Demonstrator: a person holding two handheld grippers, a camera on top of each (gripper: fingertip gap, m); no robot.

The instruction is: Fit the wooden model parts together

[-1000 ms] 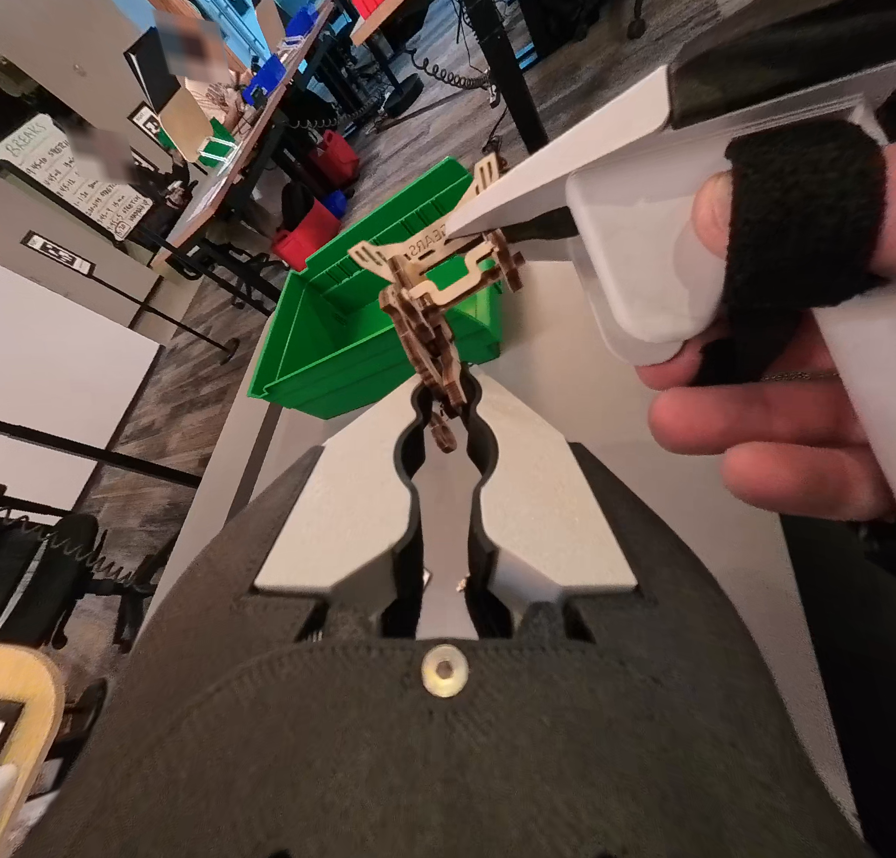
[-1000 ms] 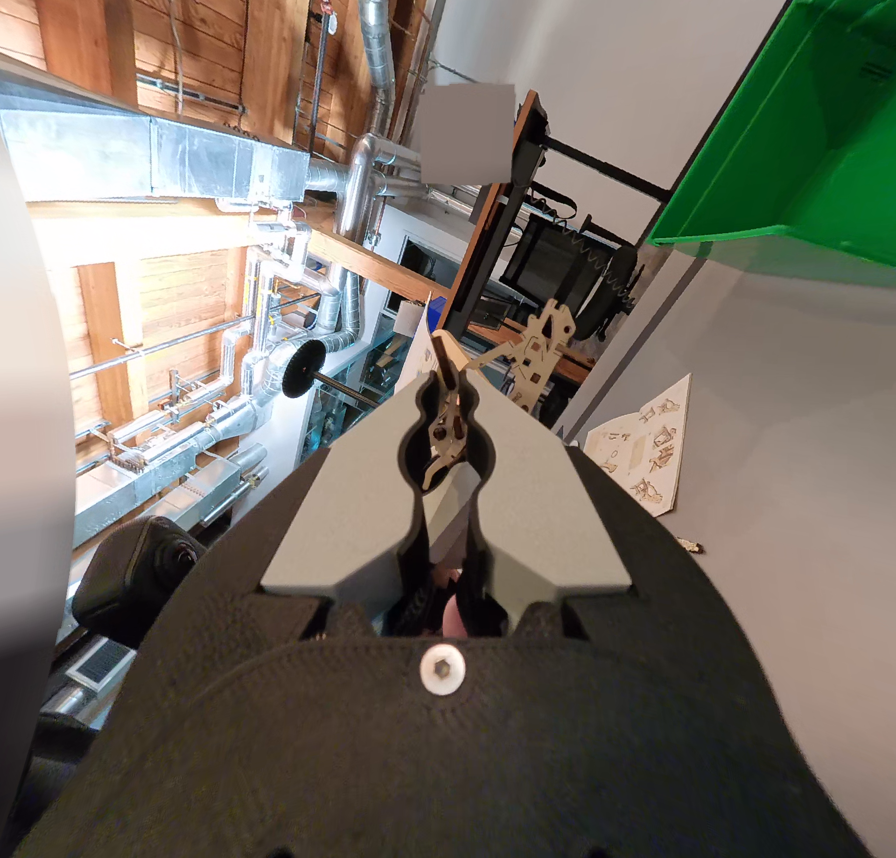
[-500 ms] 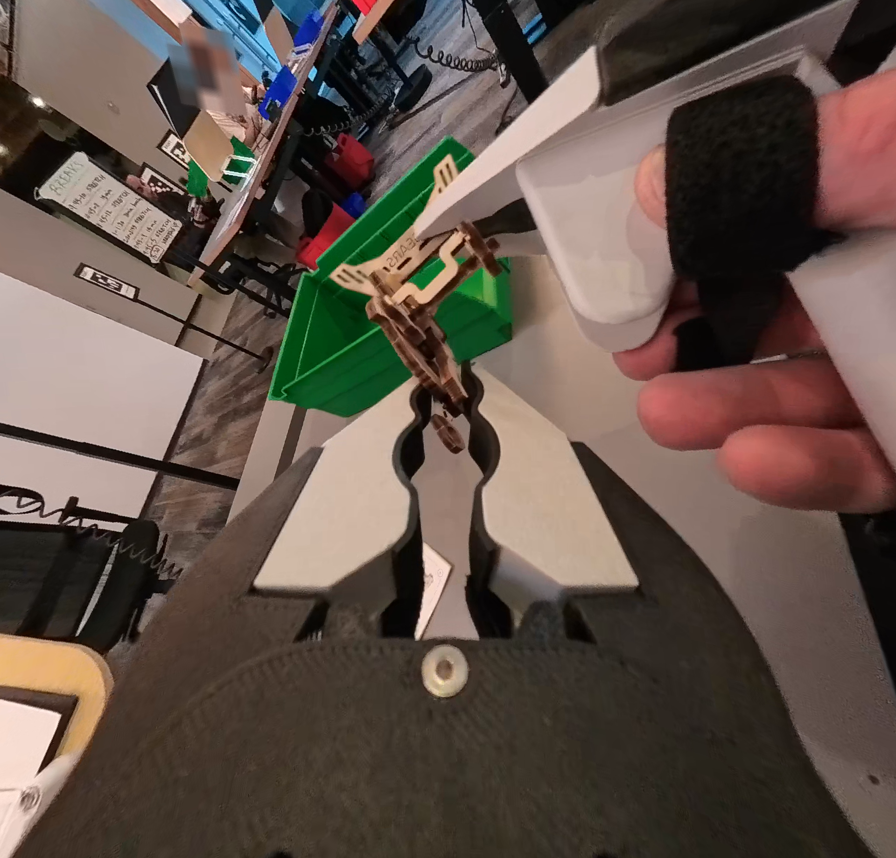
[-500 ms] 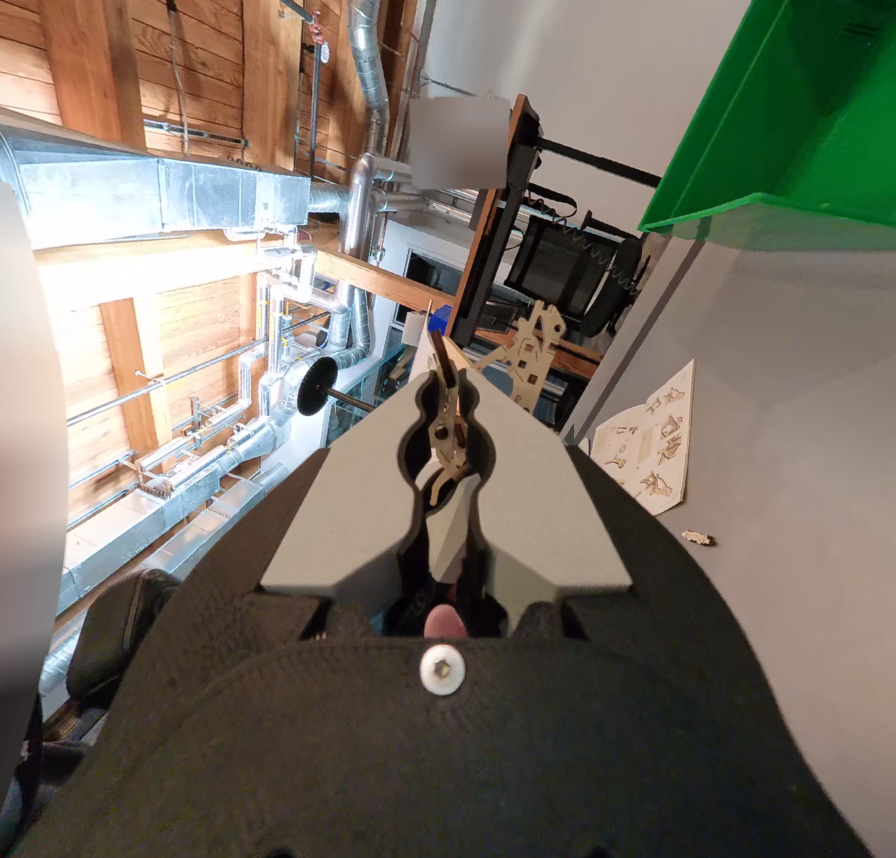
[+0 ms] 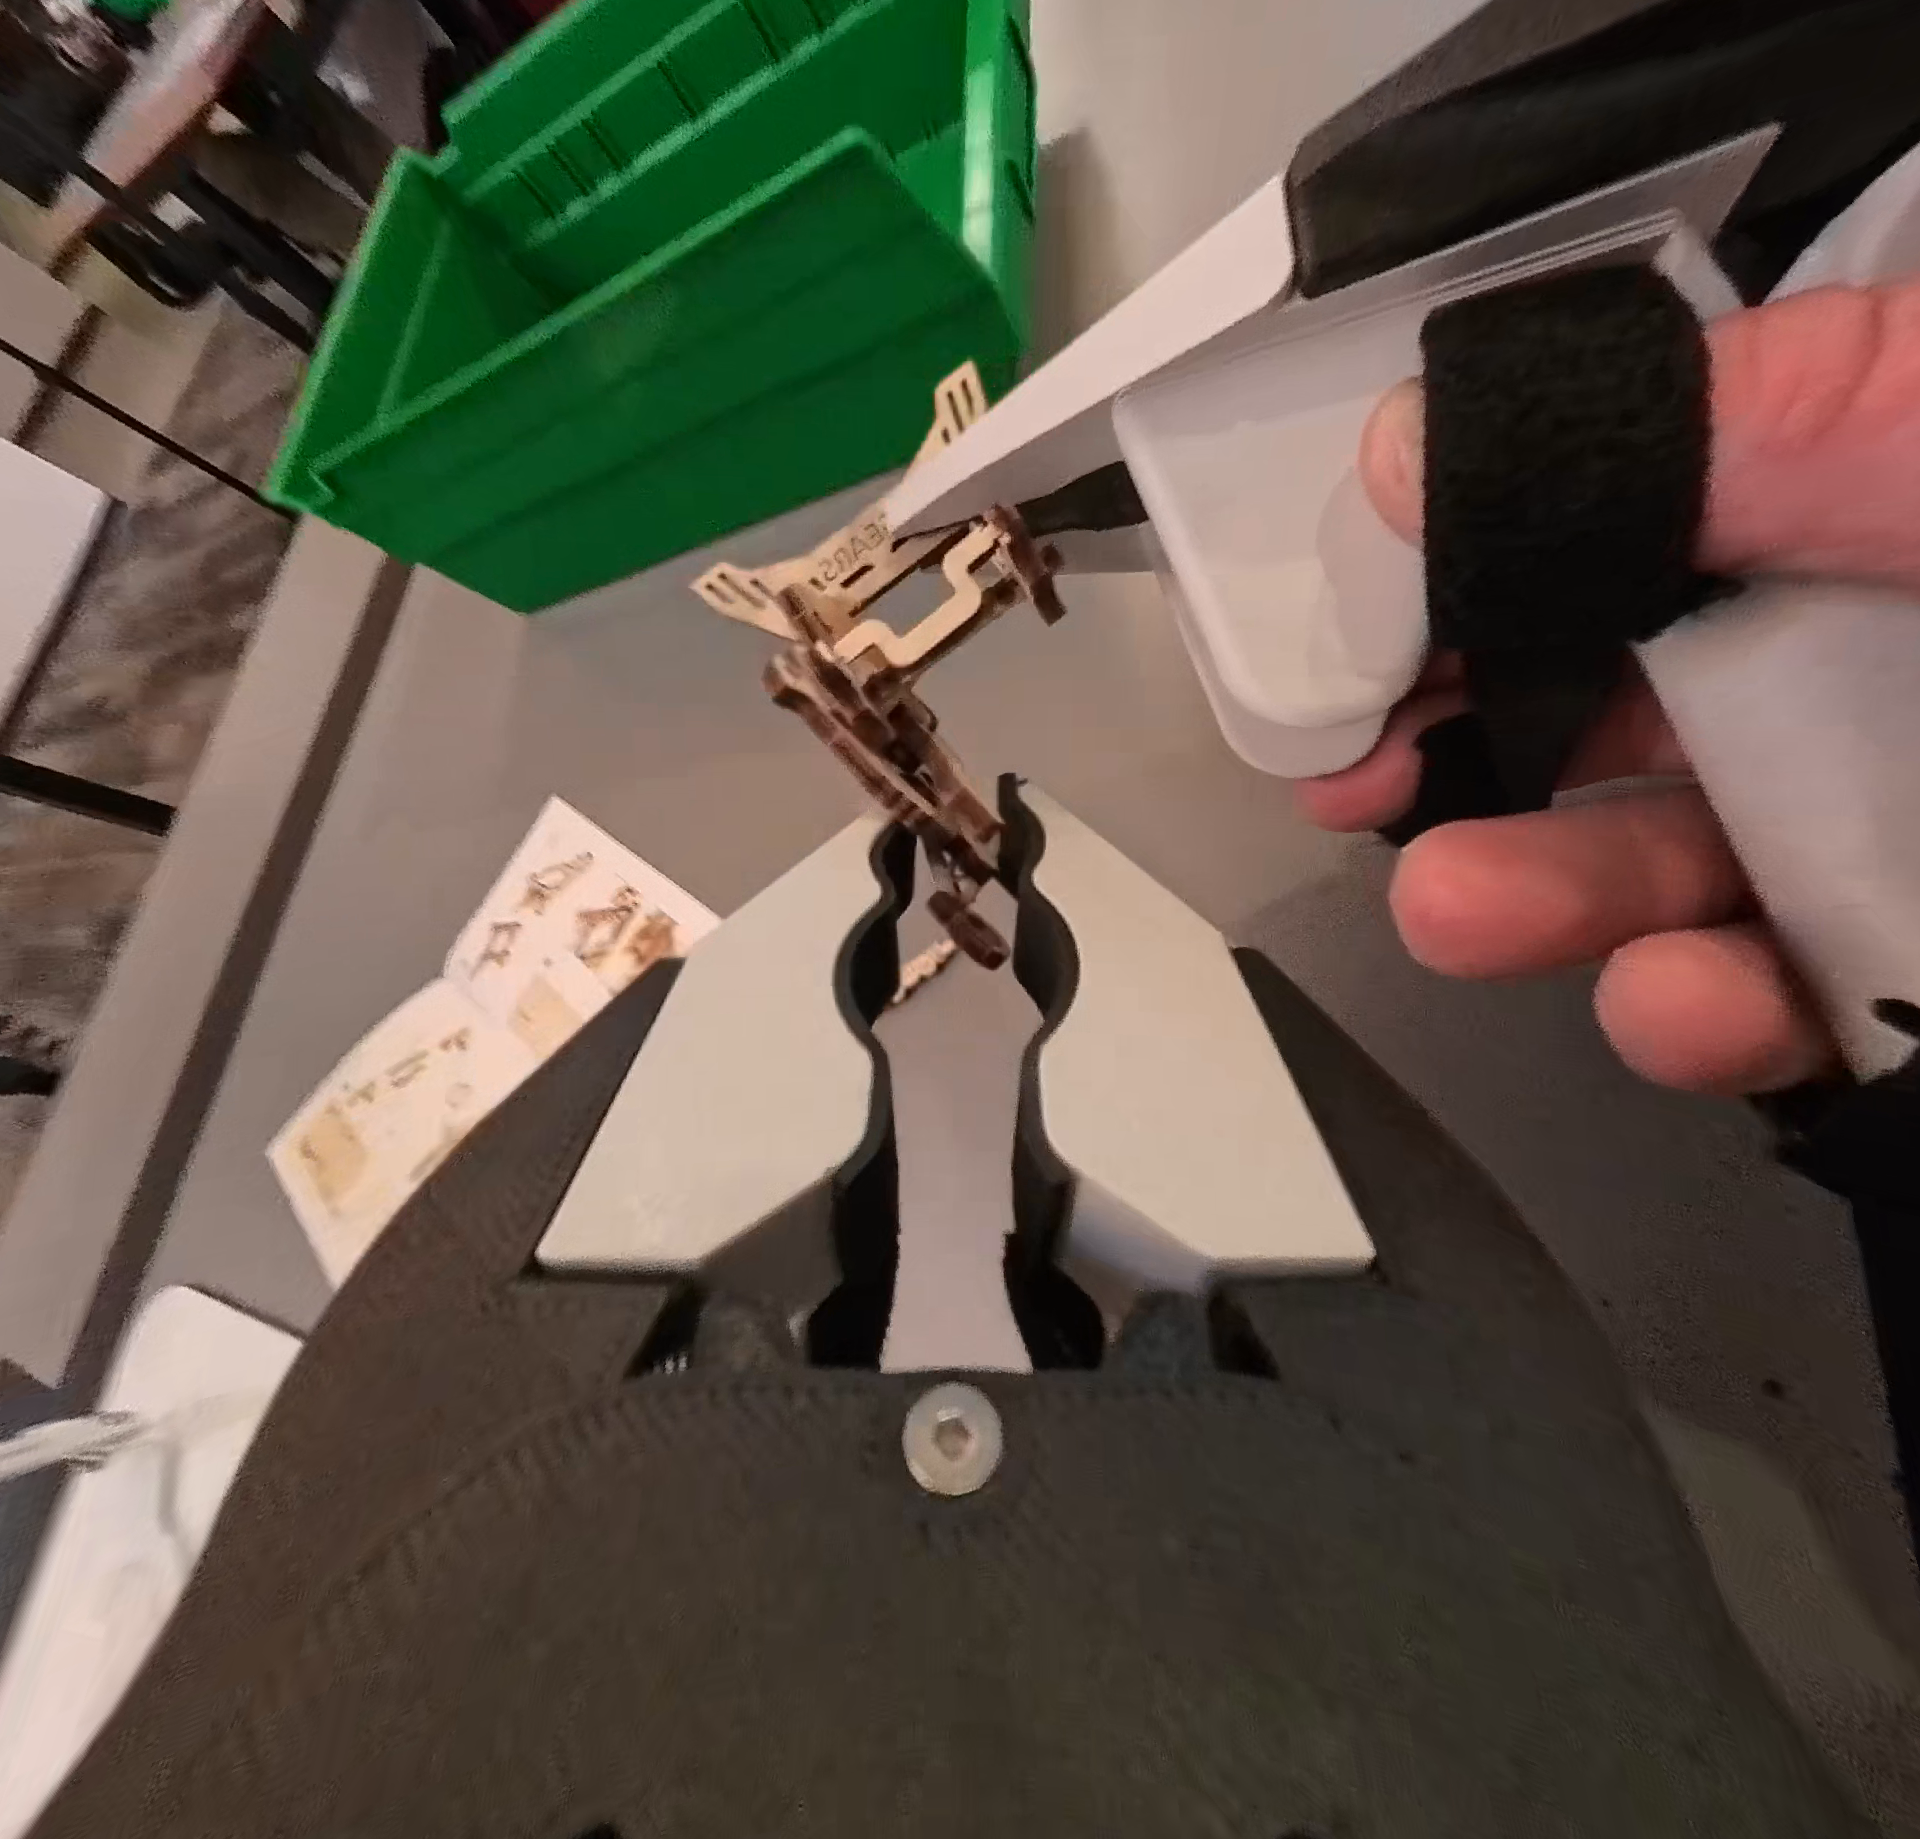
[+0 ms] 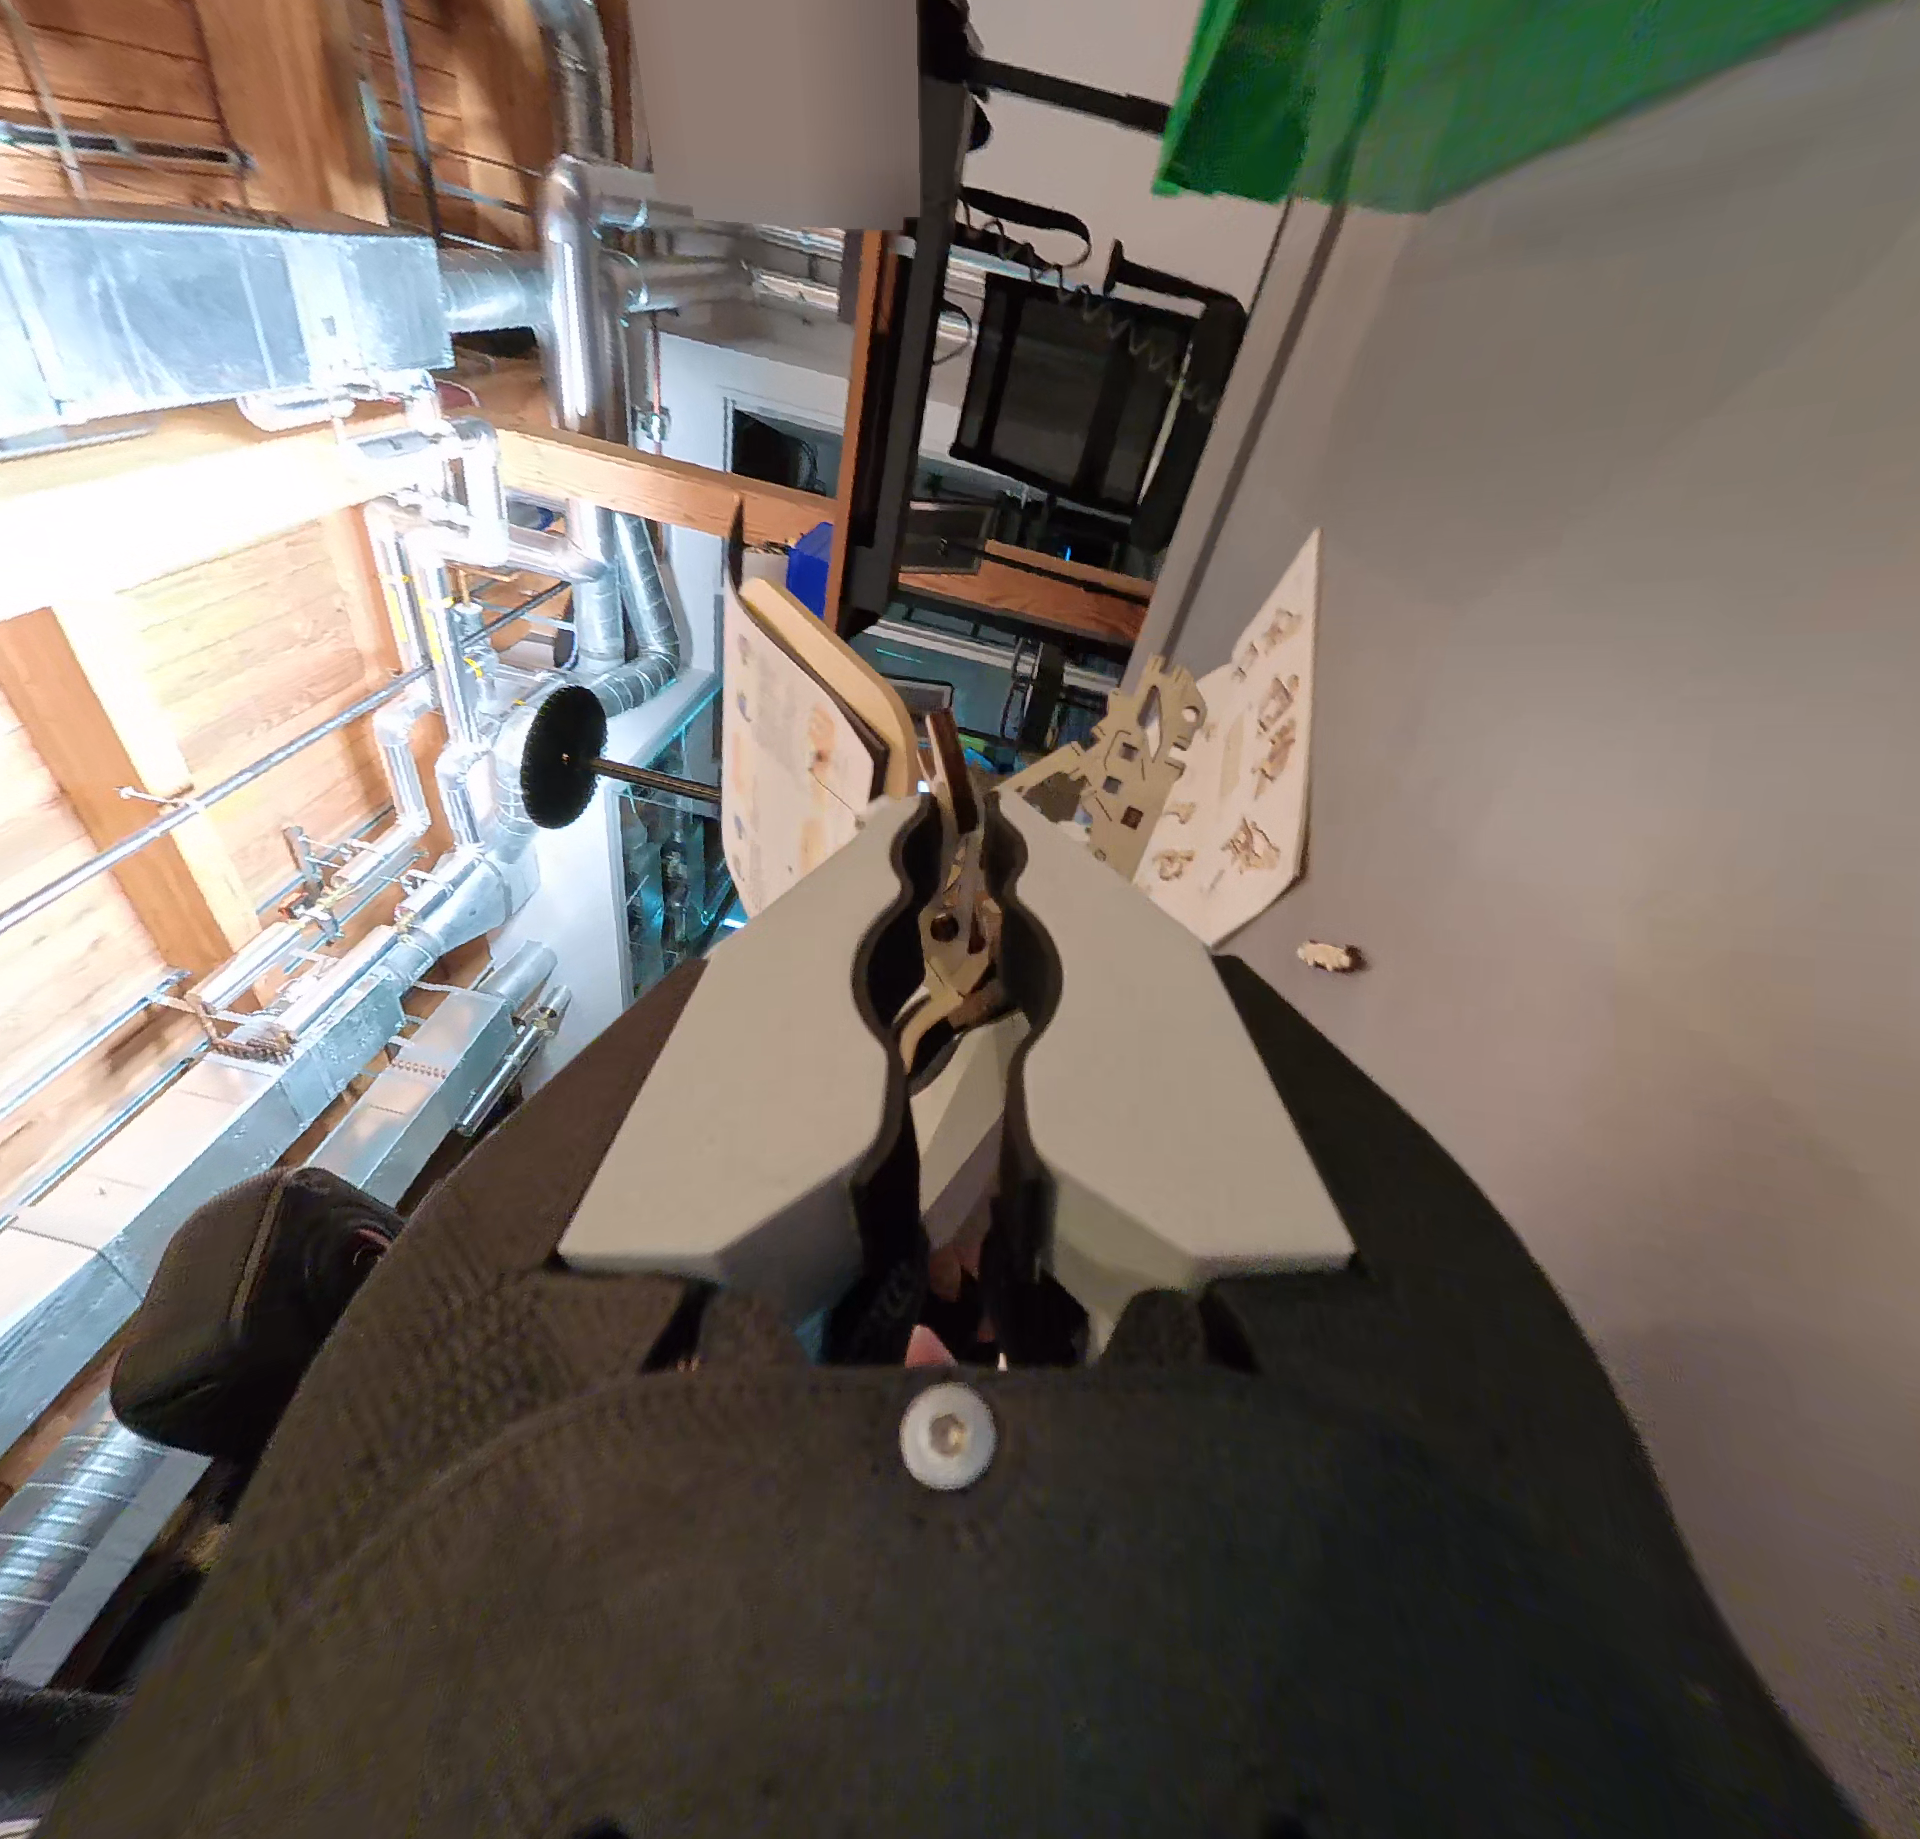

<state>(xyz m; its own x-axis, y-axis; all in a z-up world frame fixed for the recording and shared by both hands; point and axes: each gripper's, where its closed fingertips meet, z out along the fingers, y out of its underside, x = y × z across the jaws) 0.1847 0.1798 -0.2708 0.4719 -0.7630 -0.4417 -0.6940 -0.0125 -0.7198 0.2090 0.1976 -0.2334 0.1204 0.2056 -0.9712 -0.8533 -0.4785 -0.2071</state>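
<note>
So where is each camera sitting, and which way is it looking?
Left wrist view: sits on the left gripper, looking down its fingers at the wooden model, green bin and grey table; the person's hand shows.
Right wrist view: sits on the right gripper, turned sideways toward ceiling pipes; only its own fingers show.
Shared: model, bin, instruction sheet.

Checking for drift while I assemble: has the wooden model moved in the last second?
Yes. In the left wrist view the wooden model overlapped the green bin before; now it shows below the bin, over the grey table.
</note>
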